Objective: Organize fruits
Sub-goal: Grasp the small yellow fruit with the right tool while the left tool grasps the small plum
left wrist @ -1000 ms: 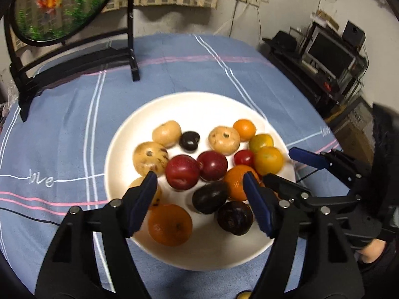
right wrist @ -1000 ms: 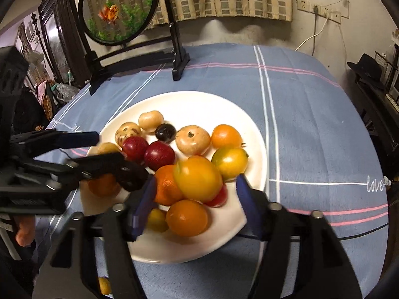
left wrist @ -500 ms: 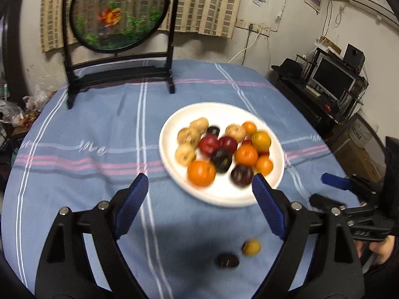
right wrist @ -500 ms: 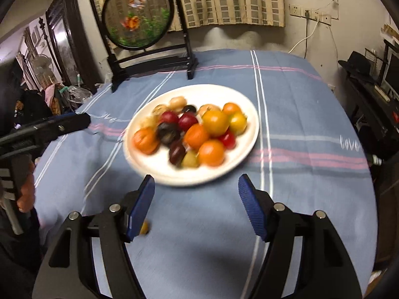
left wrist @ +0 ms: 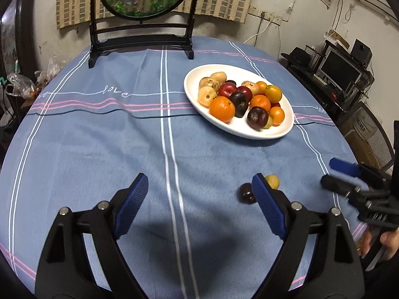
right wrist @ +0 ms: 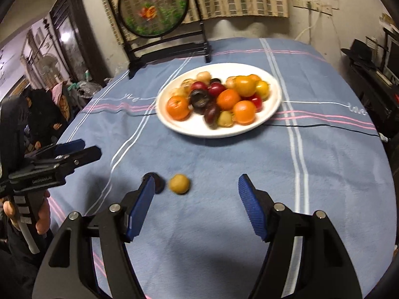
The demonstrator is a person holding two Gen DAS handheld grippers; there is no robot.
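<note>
Left wrist view: the left gripper (left wrist: 197,200) was hovering right over the plate (left wrist: 264,133) a second ago and is now pulled well back, so the plate sits far up the blue tablecloth (left wrist: 99,149). Its jaws have just been opening and stand wide apart with only cloth between them. 2 fruits lie loose on the cloth near the right-hand pad: a dark plum (left wrist: 245,193) and, just beside it, a small yellow fruit (left wrist: 273,180) half hidden behind the pad. The right gripper (left wrist: 335,174) shows at the frame edge.

Right wrist view: the right gripper (right wrist: 195,205) has backed off the plate too, jaws apart and empty. The yellow fruit (right wrist: 179,184) lies between the pads, untouched.

Judgement: plate work has paused; the 2 strays look like the next pick.

Materials: plate glossy white and shallow; oranges (left wrist: 222,109) dimpled, plums smooth and shiny, tan fruits dull and spotted. Cloth is soft, matte, striped. Pads are ribbed blue.
</note>
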